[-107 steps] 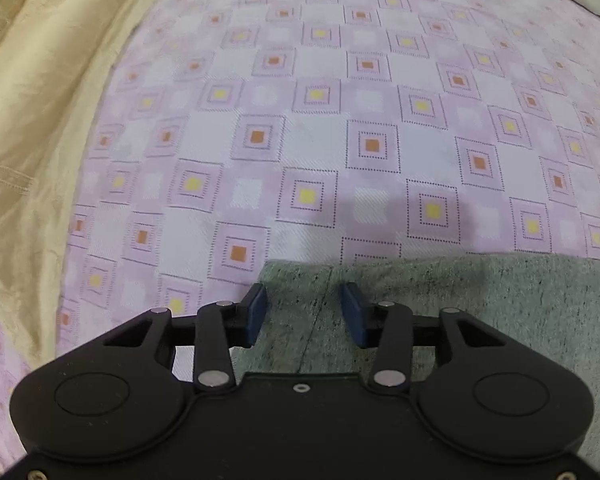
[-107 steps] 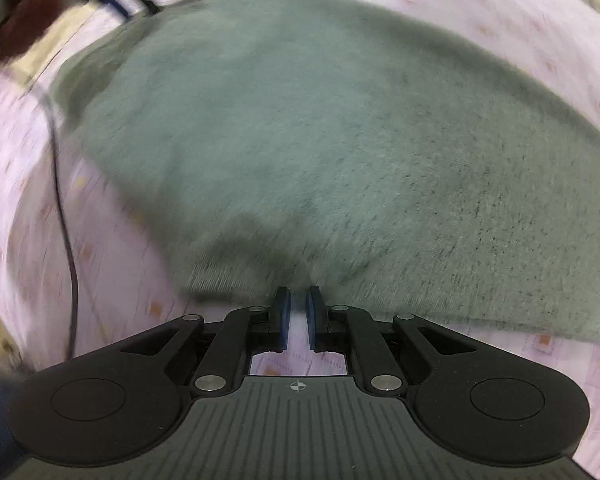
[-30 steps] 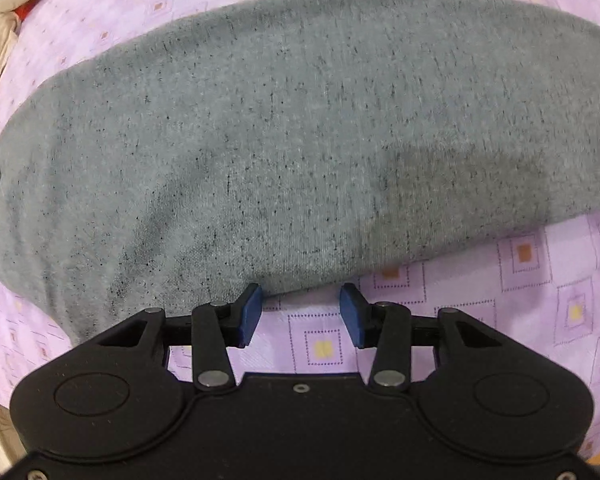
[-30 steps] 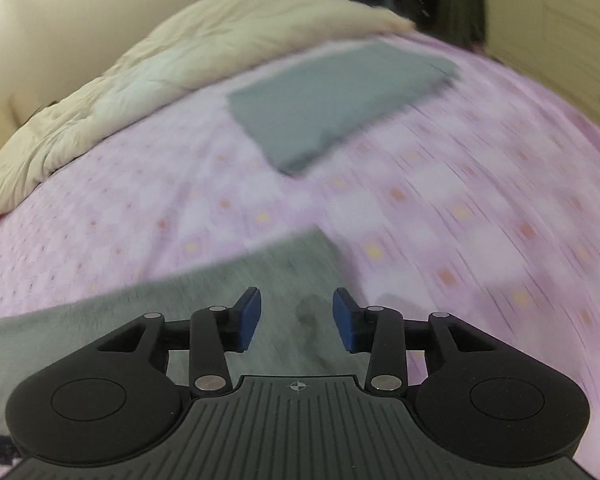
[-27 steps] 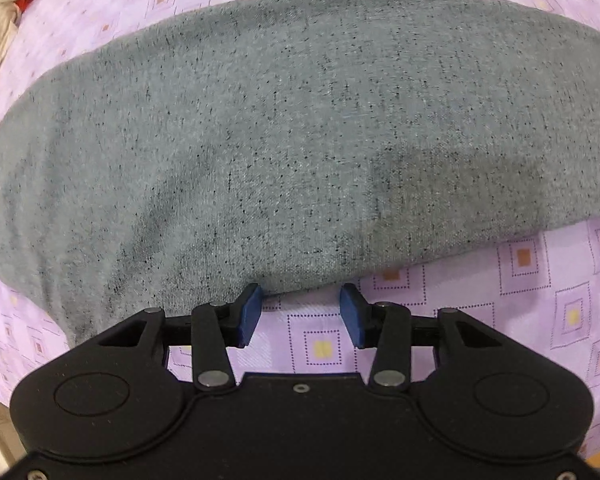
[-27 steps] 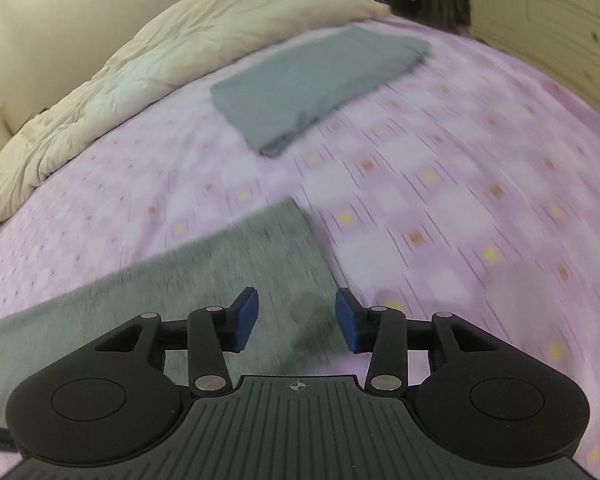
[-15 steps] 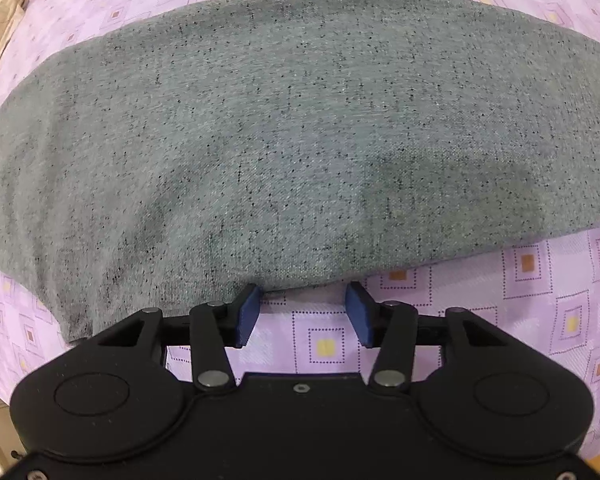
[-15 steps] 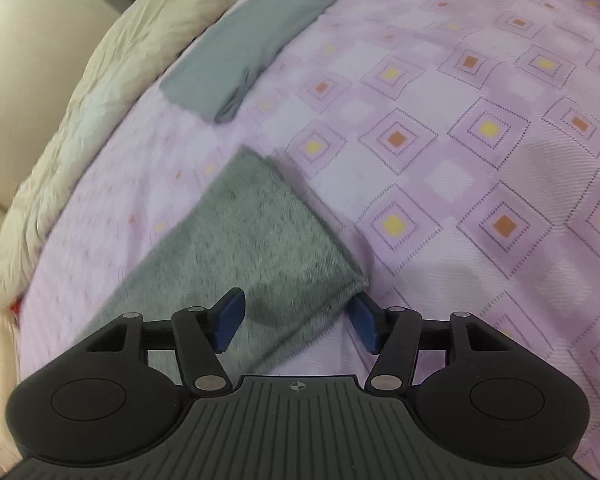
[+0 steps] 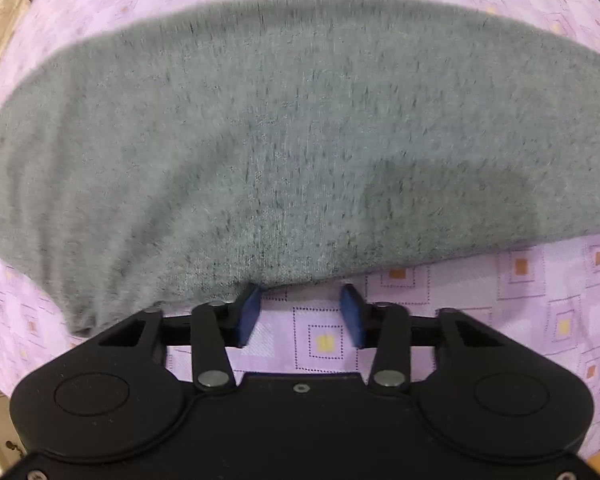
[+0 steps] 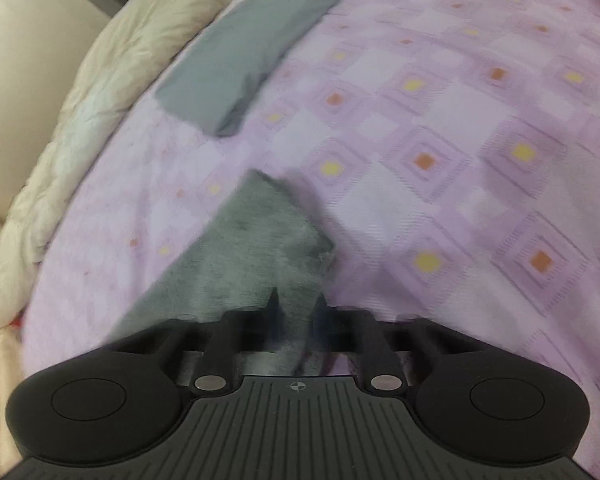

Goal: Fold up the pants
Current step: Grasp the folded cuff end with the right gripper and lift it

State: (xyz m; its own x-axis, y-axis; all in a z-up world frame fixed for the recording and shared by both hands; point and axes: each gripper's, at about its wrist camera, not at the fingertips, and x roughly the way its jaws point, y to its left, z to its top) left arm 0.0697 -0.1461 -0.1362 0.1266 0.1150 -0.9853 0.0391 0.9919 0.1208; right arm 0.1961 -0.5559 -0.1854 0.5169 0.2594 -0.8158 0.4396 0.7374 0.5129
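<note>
Blue pads, left gripper [image 9: 300,316]: jaws standing partly apart and closing; only bare sheet showing between them, with the pants' near edge lying at the fingertips, the left pad [image 9: 249,312] just touching the cloth.
Right gripper [image 10: 296,312]: fingers blurred, jaws closing; grey cloth is lying between them at the pants' narrow end, but I cannot tell whether the pads are pressing on it.
Pants [image 9: 280,152]: grey knit, lying flat in a wide folded band across the sheet in the left view; in the right view, pants [image 10: 256,248] are running as a strip from the lower left to a corner ahead of the fingers.
Sheet [image 10: 440,160]: pink-lilac with yellow and orange squares, covering the bed under everything.
Folded cloth [image 10: 252,52]: blue-grey, lying well apart from the pants, toward the bed's far edge.
Quilt [image 10: 112,80]: cream, bunching along the bed's far left edge, just beside the folded cloth.
</note>
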